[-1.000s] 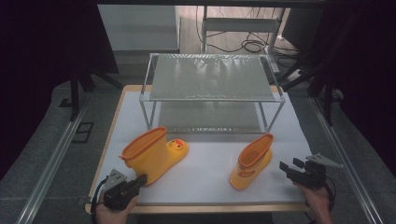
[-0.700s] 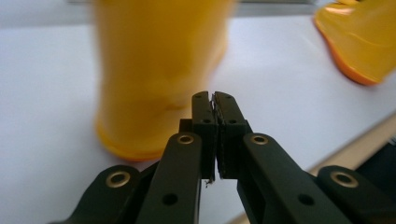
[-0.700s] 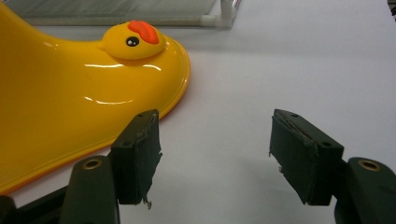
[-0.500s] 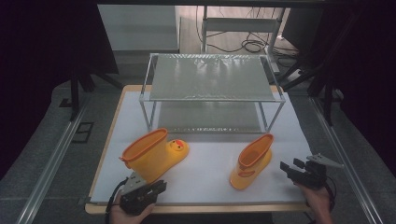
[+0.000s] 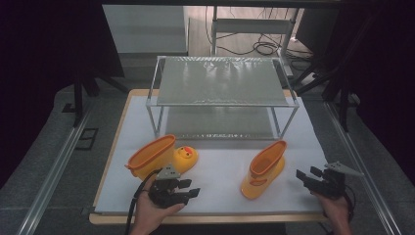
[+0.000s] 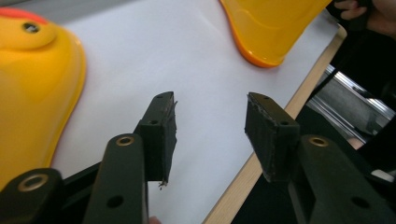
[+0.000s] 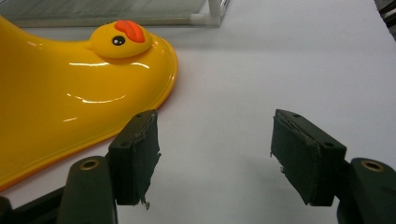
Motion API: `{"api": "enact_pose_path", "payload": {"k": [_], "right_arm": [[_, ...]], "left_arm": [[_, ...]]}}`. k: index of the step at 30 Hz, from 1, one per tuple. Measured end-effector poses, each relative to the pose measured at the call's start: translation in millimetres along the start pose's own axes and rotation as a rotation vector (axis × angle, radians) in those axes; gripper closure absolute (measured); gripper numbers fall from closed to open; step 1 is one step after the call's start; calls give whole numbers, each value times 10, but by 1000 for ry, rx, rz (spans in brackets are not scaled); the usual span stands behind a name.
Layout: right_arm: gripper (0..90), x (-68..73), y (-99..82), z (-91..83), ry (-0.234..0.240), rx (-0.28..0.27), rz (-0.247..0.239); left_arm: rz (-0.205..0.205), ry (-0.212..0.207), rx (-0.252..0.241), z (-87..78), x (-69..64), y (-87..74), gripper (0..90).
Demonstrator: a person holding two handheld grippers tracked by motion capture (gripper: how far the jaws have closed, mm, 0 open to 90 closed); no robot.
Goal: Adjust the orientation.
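Observation:
Two yellow duck boots rest on the white table (image 5: 220, 147). The left boot (image 5: 155, 156) lies tipped over, its duck face toward the middle. The right boot (image 5: 264, 169) stands upright. My left gripper (image 5: 190, 188) is open just in front of the left boot and points right. In the left gripper view it (image 6: 210, 112) is empty, with the left boot (image 6: 32, 93) at the left and the right boot (image 6: 271, 28) ahead. My right gripper (image 5: 307, 174) is open to the right of the right boot. Its view shows the jaws (image 7: 215, 135) apart beside that boot's duck-faced toe (image 7: 70, 98).
A two-tier metal rack (image 5: 220, 81) stands at the back of the table; one of its legs (image 7: 215, 11) appears in the right gripper view. The table's wooden front edge (image 6: 261, 140) runs close under the left gripper. Dark floor and cables surround the table.
My left gripper has moved right along the front edge, from the table's left corner to in front of the left boot. The right gripper has barely shifted. Both boots stay put.

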State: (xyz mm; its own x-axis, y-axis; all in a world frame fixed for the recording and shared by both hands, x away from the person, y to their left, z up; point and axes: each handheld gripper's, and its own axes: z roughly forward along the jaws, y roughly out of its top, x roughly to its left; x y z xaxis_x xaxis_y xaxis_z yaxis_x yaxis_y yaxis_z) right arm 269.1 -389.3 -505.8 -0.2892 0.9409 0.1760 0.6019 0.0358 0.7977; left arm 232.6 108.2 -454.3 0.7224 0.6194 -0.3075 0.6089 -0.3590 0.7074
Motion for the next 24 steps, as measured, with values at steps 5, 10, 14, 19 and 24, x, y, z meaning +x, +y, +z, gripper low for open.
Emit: {"api": "enact_pose_path", "payload": {"k": [5,10,14,19,24], "right_arm": [[316,-7,-20,8,-1,9,3],[316,-23,-31,-1,-4,9,3],[316,-30,-35,-7,-6,14,4],[316,-33,-44,8,-6,14,8],[316,-27,-41,8,-3,24,0]], "left_arm": [[0,-85,23,57,12,143,506],[13,-143,72,95,-16,327,494],[7,-188,96,92,-55,527,493],[-4,-244,120,59,-117,836,495],[4,-272,148,57,-260,1186,495]]}}
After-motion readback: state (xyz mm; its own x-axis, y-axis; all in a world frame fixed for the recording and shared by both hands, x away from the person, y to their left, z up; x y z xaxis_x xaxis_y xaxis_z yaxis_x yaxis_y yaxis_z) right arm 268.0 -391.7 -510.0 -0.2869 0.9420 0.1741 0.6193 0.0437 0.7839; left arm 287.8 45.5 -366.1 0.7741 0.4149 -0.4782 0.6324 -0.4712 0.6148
